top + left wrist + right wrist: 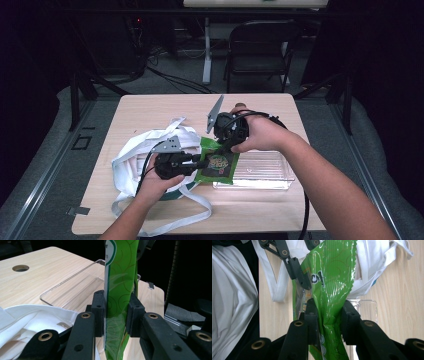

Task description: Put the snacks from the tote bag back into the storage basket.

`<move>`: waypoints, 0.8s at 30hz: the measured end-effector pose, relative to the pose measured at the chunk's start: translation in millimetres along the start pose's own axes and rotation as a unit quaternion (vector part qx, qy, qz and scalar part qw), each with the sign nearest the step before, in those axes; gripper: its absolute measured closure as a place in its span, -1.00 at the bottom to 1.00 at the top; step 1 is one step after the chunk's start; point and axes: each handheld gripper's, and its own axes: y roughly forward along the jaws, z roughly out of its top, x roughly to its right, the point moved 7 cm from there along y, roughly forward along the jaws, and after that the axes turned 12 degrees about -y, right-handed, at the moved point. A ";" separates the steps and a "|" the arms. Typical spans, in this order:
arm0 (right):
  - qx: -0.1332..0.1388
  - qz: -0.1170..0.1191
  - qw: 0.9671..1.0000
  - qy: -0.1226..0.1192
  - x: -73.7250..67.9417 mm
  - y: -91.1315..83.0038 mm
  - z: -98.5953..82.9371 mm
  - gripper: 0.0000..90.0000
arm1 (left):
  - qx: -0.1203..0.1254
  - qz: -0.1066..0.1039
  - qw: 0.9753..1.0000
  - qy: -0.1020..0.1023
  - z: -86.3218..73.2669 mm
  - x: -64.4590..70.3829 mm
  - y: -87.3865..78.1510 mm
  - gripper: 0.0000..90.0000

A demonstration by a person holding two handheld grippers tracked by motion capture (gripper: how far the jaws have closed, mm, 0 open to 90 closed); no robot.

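A green snack packet (pixel 218 165) is held above the table between both grippers, over the near left end of a clear plastic tray (pixel 260 170). My left gripper (pixel 204 162) is shut on the packet's left edge; in the left gripper view its jaws (pixel 116 315) clamp the green packet (pixel 122 270) standing on edge. My right gripper (pixel 226 147) comes in from above and is shut on the packet's top; in the right gripper view it (pixel 329 322) pinches the crinkled packet (pixel 334 272), with the left gripper's fingers (pixel 297 272) gripping it farther along.
A white tote bag (pixel 145 150) with loose straps lies on the left half of the wooden table (pixel 150 107), under my left hand. The clear tray (pixel 70 287) lies beyond the bag (pixel 37 320). A black chair (pixel 260 47) stands behind the table.
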 end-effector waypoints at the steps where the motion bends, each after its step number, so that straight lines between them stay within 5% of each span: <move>1: -0.001 0.000 1.000 -0.001 -0.2 -0.3 0.1 0.59 | 0.000 0.000 1.000 0.000 0.0 0.1 0.0 0.61; 24: -0.005 0.000 1.000 -0.011 -1.3 -6.1 0.7 0.66 | 0.008 0.009 1.000 -0.020 0.9 -4.1 -1.0 0.42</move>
